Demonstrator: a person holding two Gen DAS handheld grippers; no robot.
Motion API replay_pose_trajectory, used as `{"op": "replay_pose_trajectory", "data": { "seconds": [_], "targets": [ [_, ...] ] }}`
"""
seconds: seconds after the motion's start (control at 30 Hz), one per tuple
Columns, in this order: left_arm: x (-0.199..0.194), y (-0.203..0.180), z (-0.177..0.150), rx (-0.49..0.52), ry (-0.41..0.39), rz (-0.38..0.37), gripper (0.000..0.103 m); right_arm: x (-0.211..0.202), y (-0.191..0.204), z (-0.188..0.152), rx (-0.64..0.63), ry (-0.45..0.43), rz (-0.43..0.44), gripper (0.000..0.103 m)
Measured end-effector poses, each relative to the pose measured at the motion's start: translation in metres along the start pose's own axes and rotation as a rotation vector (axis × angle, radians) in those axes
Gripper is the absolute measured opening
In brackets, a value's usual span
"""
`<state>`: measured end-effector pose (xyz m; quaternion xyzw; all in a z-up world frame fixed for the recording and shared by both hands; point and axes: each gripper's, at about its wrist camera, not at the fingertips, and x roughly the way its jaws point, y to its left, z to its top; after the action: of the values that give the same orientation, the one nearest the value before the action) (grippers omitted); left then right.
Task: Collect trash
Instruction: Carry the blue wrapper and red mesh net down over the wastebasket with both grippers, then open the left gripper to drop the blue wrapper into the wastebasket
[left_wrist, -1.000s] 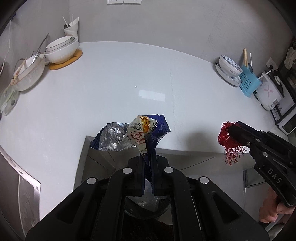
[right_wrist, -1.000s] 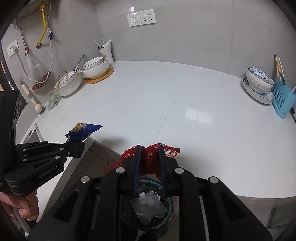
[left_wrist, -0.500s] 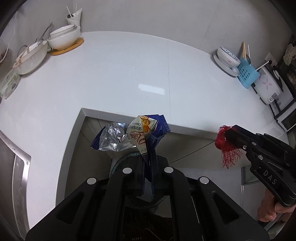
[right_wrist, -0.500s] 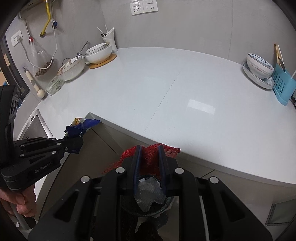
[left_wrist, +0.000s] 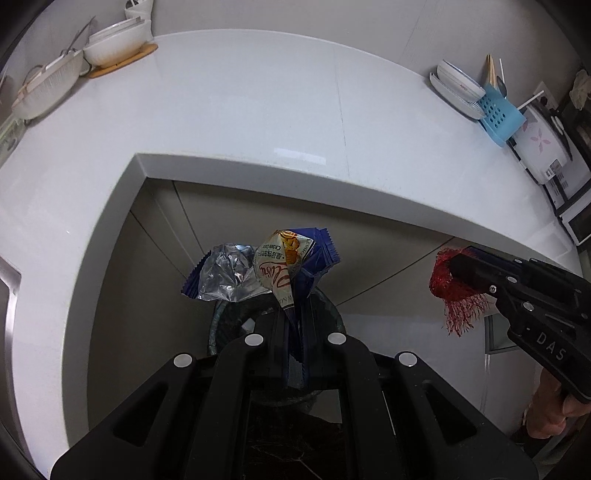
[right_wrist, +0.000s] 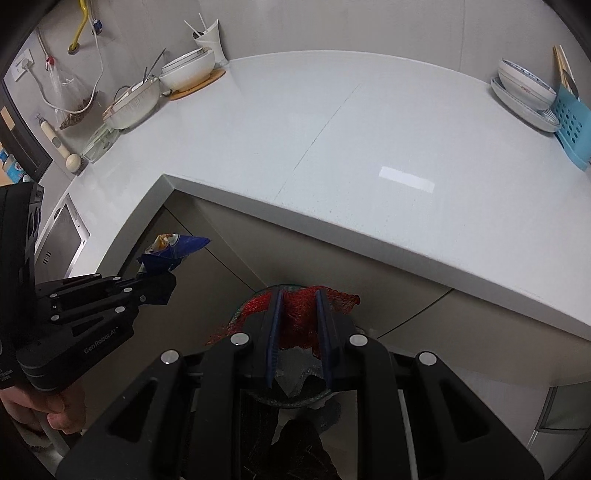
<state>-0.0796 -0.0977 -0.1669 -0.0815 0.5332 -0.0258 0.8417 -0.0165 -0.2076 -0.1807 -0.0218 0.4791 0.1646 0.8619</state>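
My left gripper is shut on a crumpled blue and silver snack wrapper, which sticks up past the fingers. It hangs over a round bin lined with a dark bag, in front of the counter. In the right wrist view the same wrapper shows at the left gripper's tip. My right gripper is shut on a bunch of red mesh netting, above the bin's rim. From the left wrist view the netting hangs from the right gripper's tip.
A white L-shaped counter wraps around the corner above grey cabinet fronts. Bowls stand at its far left, a plate stack and blue rack at the far right. A person's hand holds the left gripper's handle.
Both grippers have sunk from above the counter to below its edge, over the bin, each still holding its piece of trash. The counter has slid up in both views.
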Motion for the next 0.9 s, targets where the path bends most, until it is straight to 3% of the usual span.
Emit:
{"op": "replay_pose_trajectory", "data": {
  "seconds": [0.63, 0.83, 0.9],
  "targets": [
    [0.084, -0.002, -0.028, 0.019, 0.115, -0.009, 0.004, 0.07, -0.013, -0.026, 0.008, 0.105, -0.026, 0.018],
    [0.092, -0.008, -0.023, 0.016, 0.118, -0.012, 0.01, 0.071, -0.016, -0.025, 0.021, 0.107, -0.041, 0.018],
    [0.093, -0.006, -0.025, 0.01, 0.118, -0.018, 0.02, 0.069, -0.017, -0.025, 0.027, 0.105, -0.04, 0.018]
  ]
}}
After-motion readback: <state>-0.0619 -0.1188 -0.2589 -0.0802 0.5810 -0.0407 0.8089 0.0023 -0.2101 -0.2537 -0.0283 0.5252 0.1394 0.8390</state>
